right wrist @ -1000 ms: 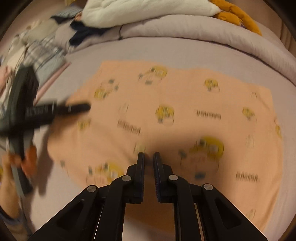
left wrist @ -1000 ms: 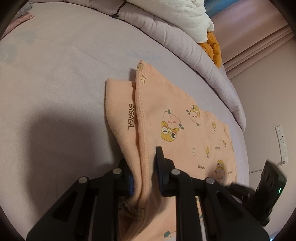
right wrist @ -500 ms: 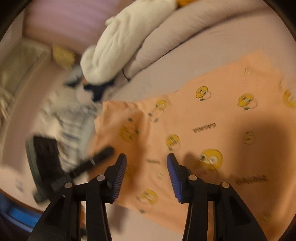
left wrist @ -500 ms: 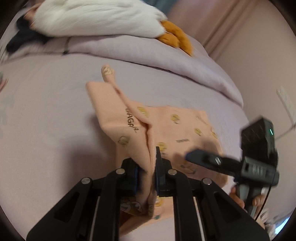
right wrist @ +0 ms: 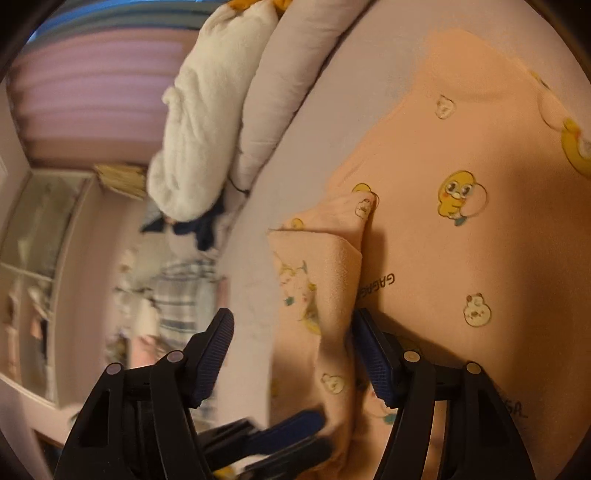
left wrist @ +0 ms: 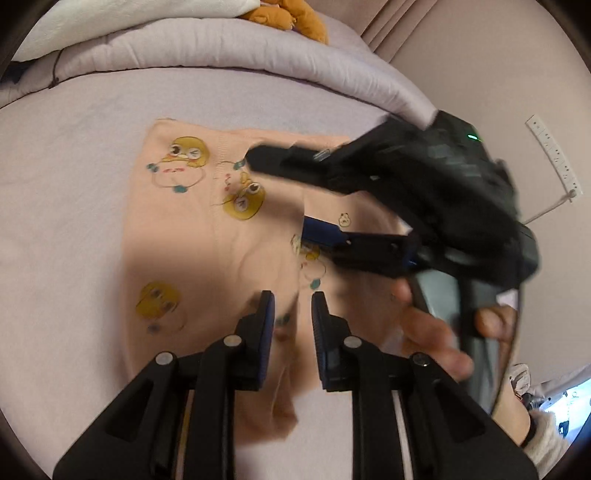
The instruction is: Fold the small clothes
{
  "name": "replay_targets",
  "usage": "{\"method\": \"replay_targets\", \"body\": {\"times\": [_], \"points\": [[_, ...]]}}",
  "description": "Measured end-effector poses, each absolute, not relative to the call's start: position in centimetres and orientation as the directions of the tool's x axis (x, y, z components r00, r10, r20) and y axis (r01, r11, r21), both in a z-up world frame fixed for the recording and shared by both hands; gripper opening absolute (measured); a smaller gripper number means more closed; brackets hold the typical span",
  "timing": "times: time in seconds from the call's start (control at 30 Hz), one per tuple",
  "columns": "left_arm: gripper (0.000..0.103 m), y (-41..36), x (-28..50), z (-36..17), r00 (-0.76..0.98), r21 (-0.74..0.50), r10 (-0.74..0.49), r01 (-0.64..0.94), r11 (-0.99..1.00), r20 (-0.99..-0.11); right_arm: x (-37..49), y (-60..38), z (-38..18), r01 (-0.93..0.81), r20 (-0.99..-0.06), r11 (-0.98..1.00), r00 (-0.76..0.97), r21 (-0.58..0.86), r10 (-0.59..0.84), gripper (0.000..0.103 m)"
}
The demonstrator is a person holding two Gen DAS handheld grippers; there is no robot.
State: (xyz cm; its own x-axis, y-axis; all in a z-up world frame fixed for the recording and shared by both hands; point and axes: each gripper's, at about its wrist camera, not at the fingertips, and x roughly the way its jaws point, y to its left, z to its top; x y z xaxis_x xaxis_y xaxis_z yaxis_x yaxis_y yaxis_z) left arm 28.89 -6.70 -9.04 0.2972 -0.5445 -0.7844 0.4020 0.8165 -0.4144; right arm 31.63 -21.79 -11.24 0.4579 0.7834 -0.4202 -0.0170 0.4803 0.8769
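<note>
**Peach printed garment, part-folded on the bed**

We record one small peach garment with yellow duck prints and "GAGAGA" lettering, lying on the lilac bed. Its left edge is turned over onto itself, forming a raised fold, seen in the right wrist view.

Left hand-held gripper: we find its jaws narrowly apart and opening, a blurred ridge of the garment between them; whether the pads press on the cloth we cannot tell.

Right hand-held gripper: jaws wide and opening, straddling the folded edge, pads not pressing it. From the left wrist view this gripper reaches over the garment, carried by a person's hand.

Also on the bed: rolled lilac duvet, white fleece blanket, orange plush toy.
</note>
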Motion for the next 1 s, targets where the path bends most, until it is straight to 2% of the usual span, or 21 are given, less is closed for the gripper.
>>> {"method": "replay_targets", "body": {"times": [0.07,0.13,0.2,0.27,0.3,0.53,0.67,0.8,0.9,1.0], "points": [[0.019,-5.1,28.3,-8.6,0.328,-0.401,-0.534,0.393,0.827,-0.779,32.4,-20.1,-11.0,-0.027,-0.482,0.549,0.445,0.836,0.755,0.064],[0.019,-3.9,27.7,-8.4,0.36,-0.382,-0.515,0.379,0.843,-0.778,32.9,-18.8,-11.0,-0.044,-0.534,0.609,0.433,0.792,0.726,0.05],[0.019,-2.2,27.2,-8.5,0.383,-0.379,-0.5,0.349,0.857,-0.777,33.5,-18.1,-11.4,-0.039,-0.576,0.649,0.423,0.76,0.7,0.027],[0.019,-0.6,26.9,-8.9,0.392,-0.392,-0.494,0.314,0.864,-0.776,33.6,-17.6,-11.5,-0.05,-0.605,0.687,0.429,0.725,0.67,0.015],[0.019,-0.3,26.6,-9.0,0.395,-0.395,-0.491,0.302,0.868,-0.776,33.9,-17.4,-11.3,-0.062,-0.611,0.699,0.435,0.713,0.661,0.013],[0.019,1.2,26.1,-9.3,0.401,-0.42,-0.498,0.271,0.866,-0.769,32.6,-20.5,-5.6,-0.163,-0.603,0.772,0.533,0.615,0.593,0.01],[0.019,-0.1,26.0,-9.2,0.387,-0.429,-0.517,0.295,0.854,-0.763,32.6,-24.1,-3.0,-0.145,-0.613,0.818,0.593,0.556,0.522,0.01],[0.019,-2.0,26.7,-9.6,0.363,-0.433,-0.534,0.325,0.841,-0.764,33.1,-27.1,-4.0,-0.072,-0.656,0.843,0.595,0.533,0.465,0.01],[0.019,-3.9,27.2,-9.6,0.356,-0.433,-0.542,0.344,0.833,-0.761,33.9,-28.5,-6.7,-0.001,-0.726,0.883,0.569,0.469,0.386,0.01],[0.019,-5.8,27.5,-9.1,0.36,-0.421,-0.546,0.371,0.828,-0.757,34.3,-29.6,-9.5,0.057,-0.754,0.875,0.537,0.481,0.379,0.013]]}}
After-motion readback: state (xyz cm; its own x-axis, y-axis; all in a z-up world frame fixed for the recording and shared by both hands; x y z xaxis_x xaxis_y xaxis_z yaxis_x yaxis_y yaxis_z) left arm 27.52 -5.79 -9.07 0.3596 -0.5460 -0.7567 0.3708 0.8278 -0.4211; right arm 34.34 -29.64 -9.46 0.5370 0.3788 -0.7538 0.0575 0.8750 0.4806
